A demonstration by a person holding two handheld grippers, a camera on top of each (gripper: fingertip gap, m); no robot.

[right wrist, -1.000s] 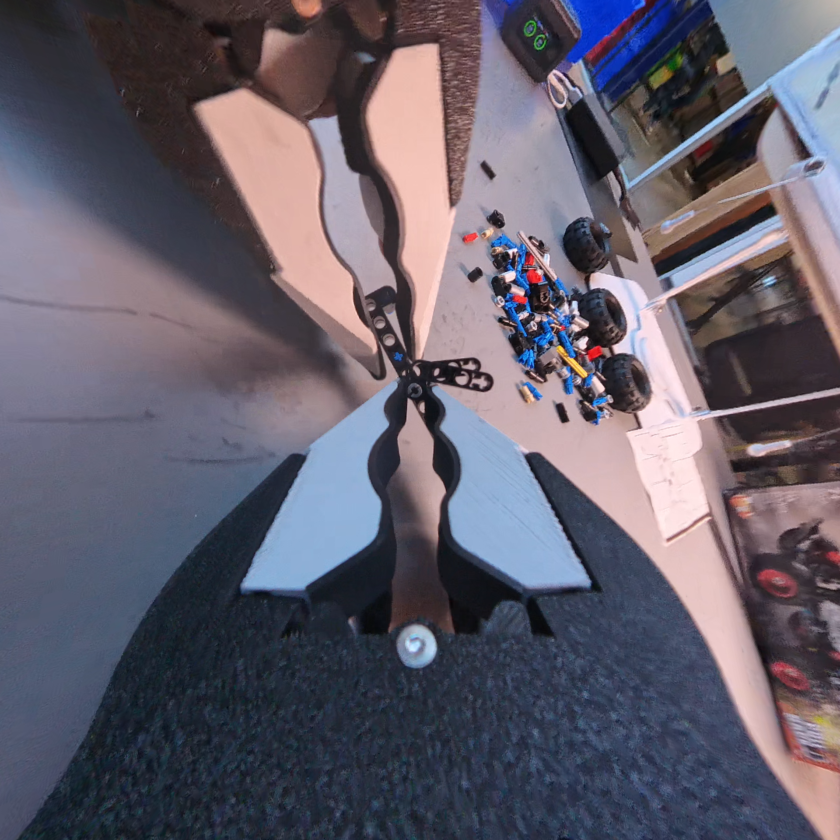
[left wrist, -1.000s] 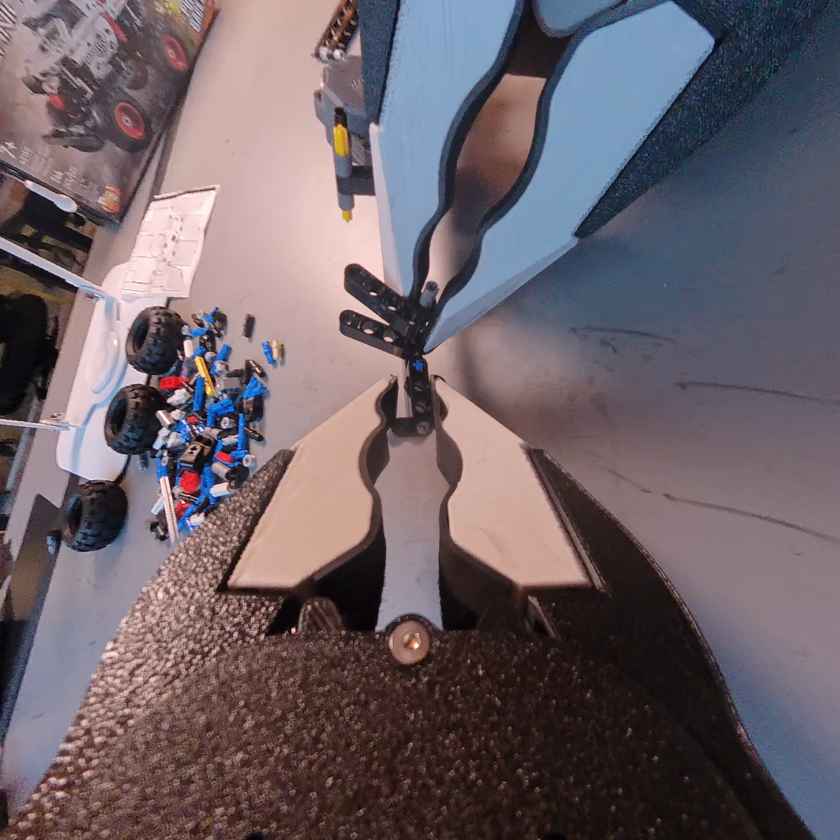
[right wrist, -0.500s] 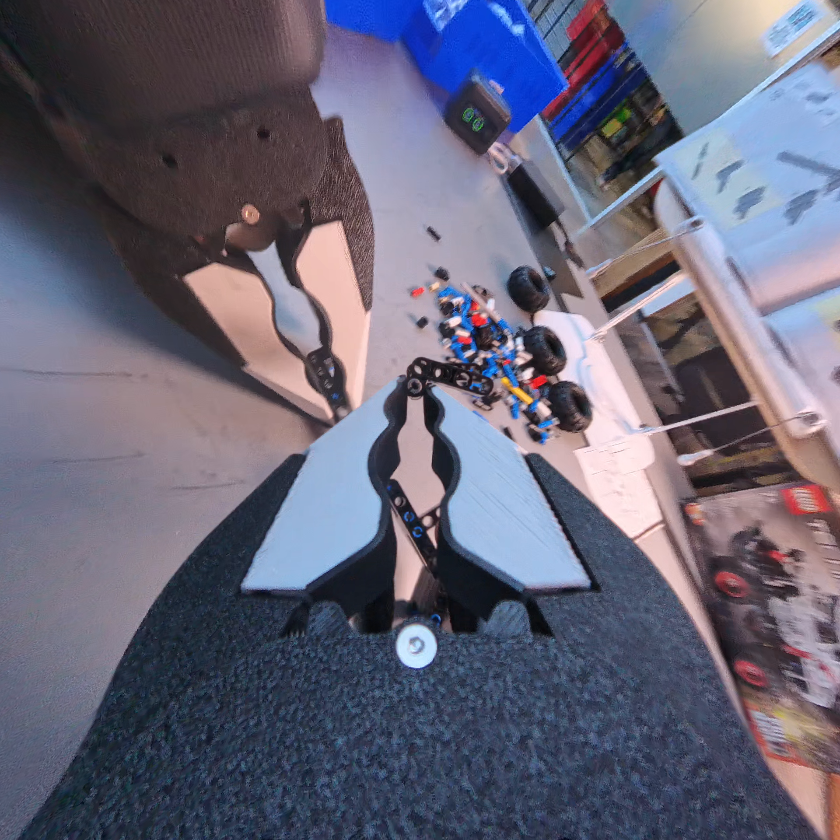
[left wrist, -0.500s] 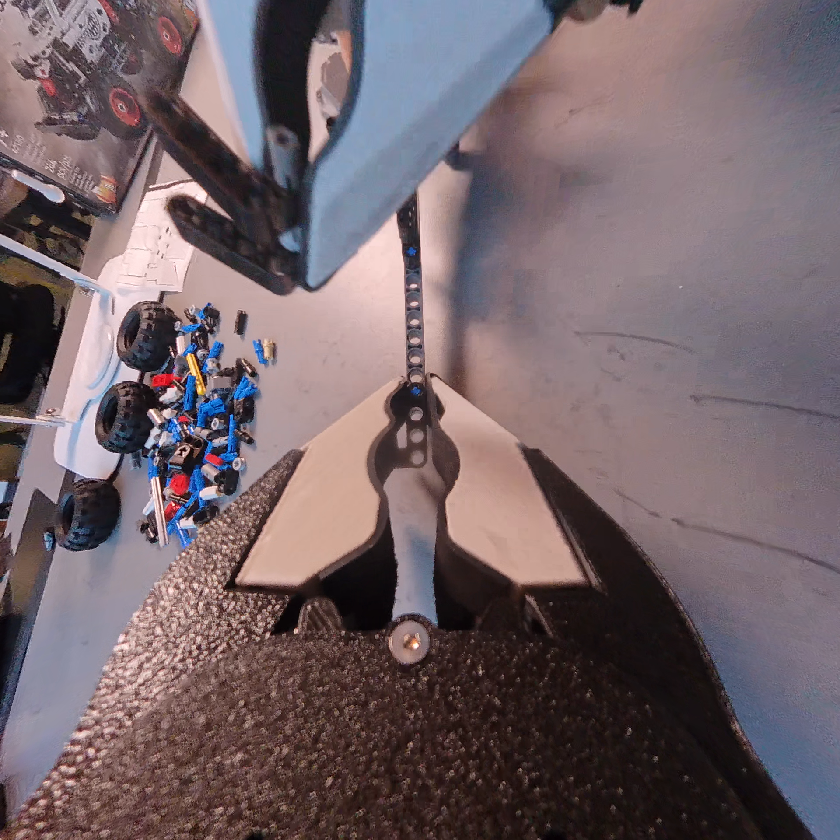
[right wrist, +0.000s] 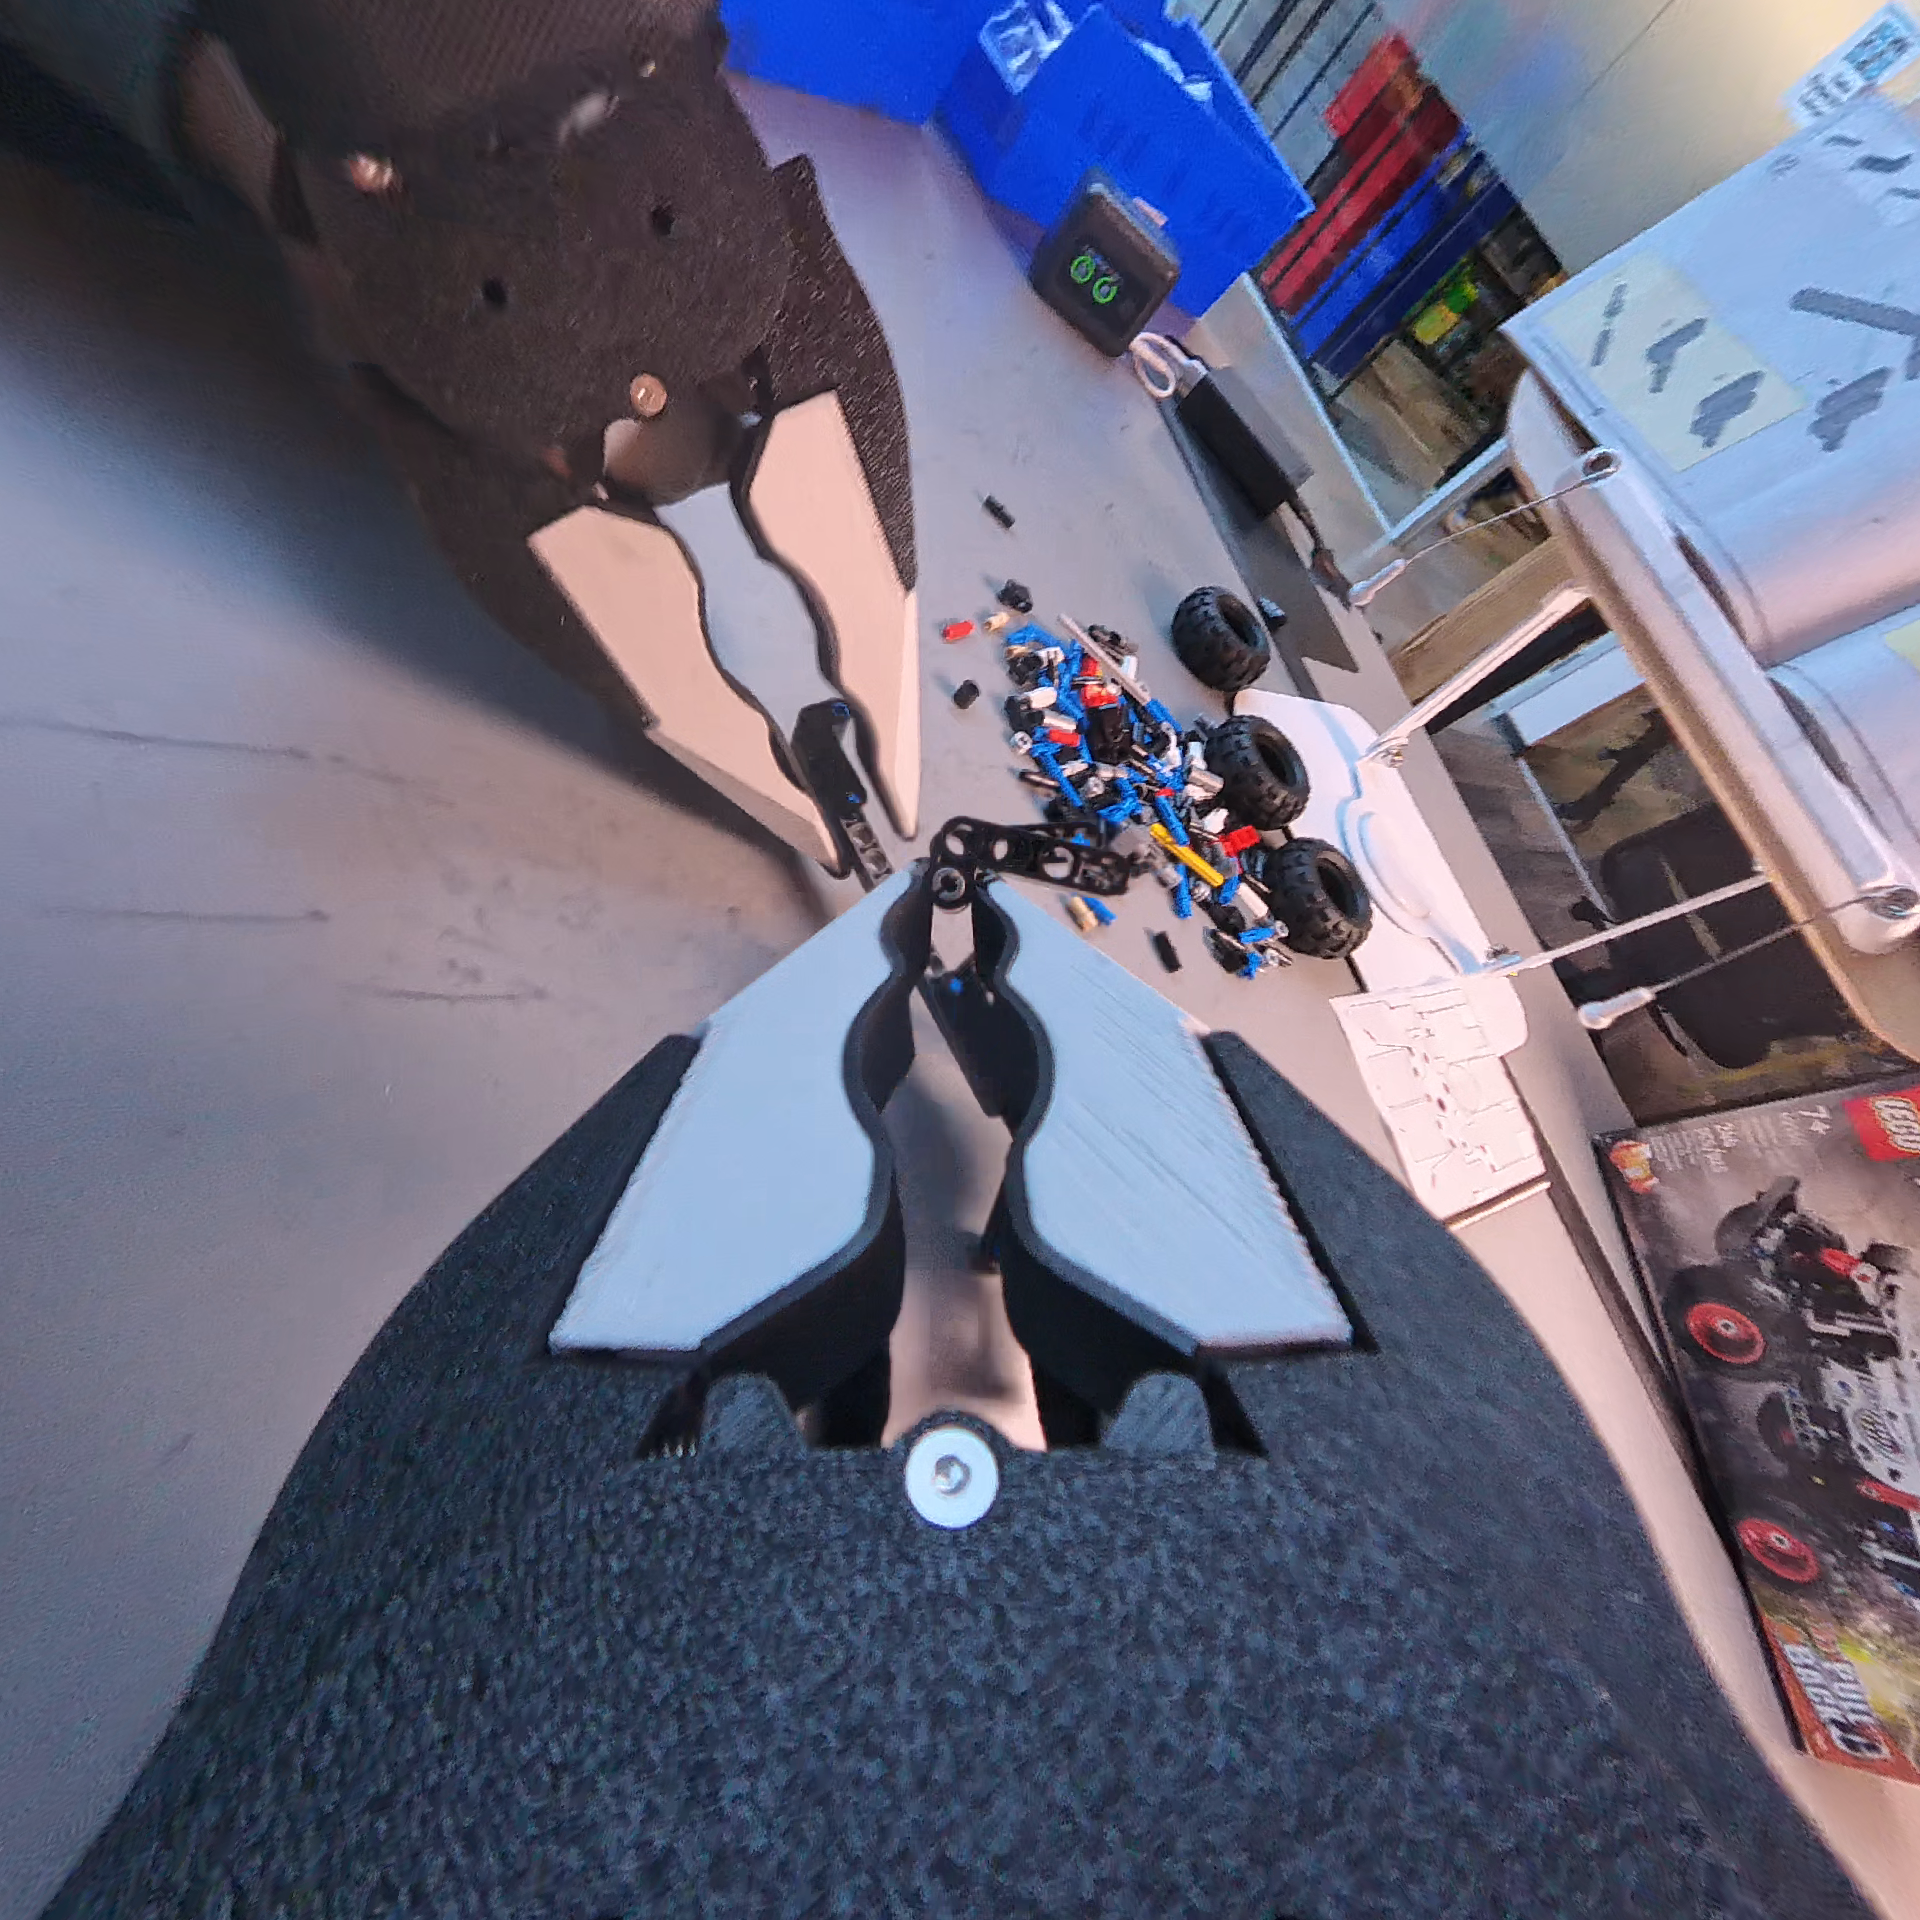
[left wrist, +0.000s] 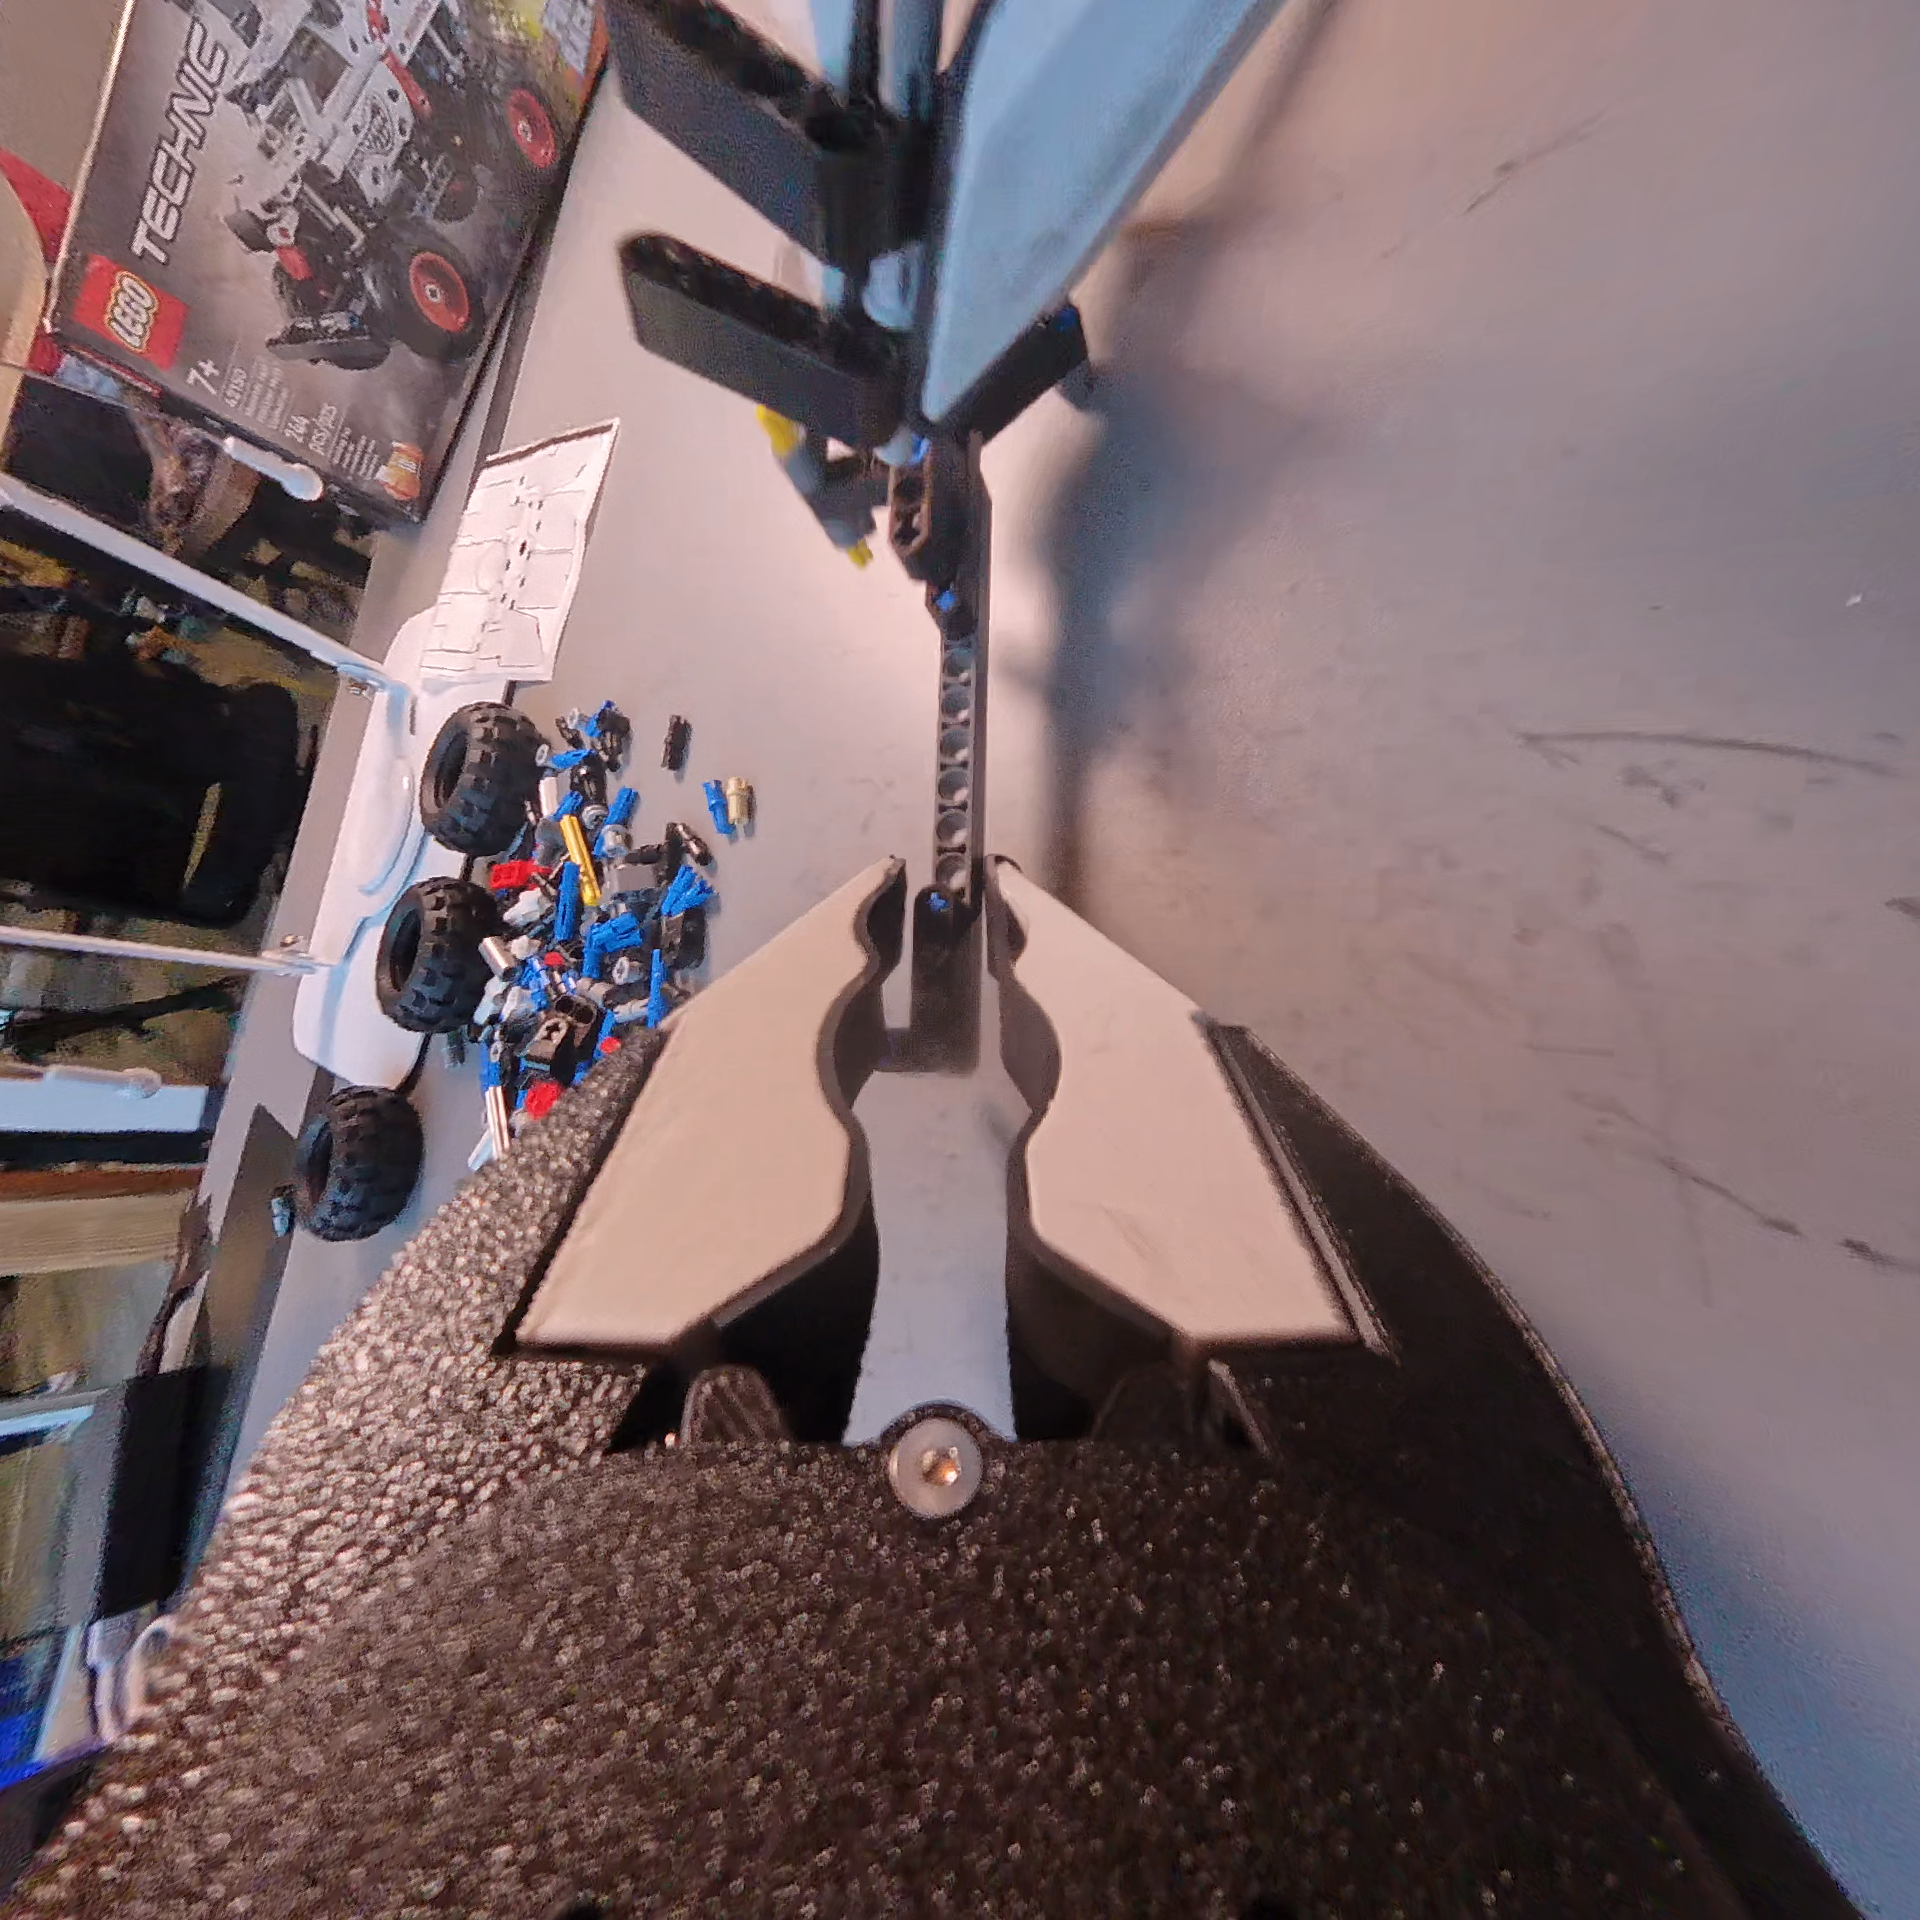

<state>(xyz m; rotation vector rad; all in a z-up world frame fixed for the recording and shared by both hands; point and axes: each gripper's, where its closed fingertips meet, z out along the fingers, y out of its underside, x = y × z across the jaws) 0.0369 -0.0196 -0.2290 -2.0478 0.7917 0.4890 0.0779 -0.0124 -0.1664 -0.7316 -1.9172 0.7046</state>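
Left gripper (left wrist: 943, 883) is pinching the near end of a long black holed beam (left wrist: 958, 748), jaws narrow around it; the beam is pointing away over the grey table (left wrist: 1455, 727). Its far end is reaching the right gripper (left wrist: 925, 410), which is entering from the top of the left wrist view.

Right gripper (right wrist: 948, 896) is clamping a black angled beam piece (right wrist: 1023, 857) at its fingertips, jaws nearly closed; two black arms of that piece are sticking out to the left in the left wrist view. The long beam is passing between the right gripper's fingers in the right wrist view.

Lying farther left on the table: a pile of small blue, black and red parts (left wrist: 582, 914), with three black tyres (left wrist: 431, 951) just beside it and a white shaped panel (left wrist: 353, 873) under them. Beyond the pile, a folded paper sheet (left wrist: 520, 571) is lying flat. At the far left a toy truck box (left wrist: 301, 208) is sitting, partly past the frame edge
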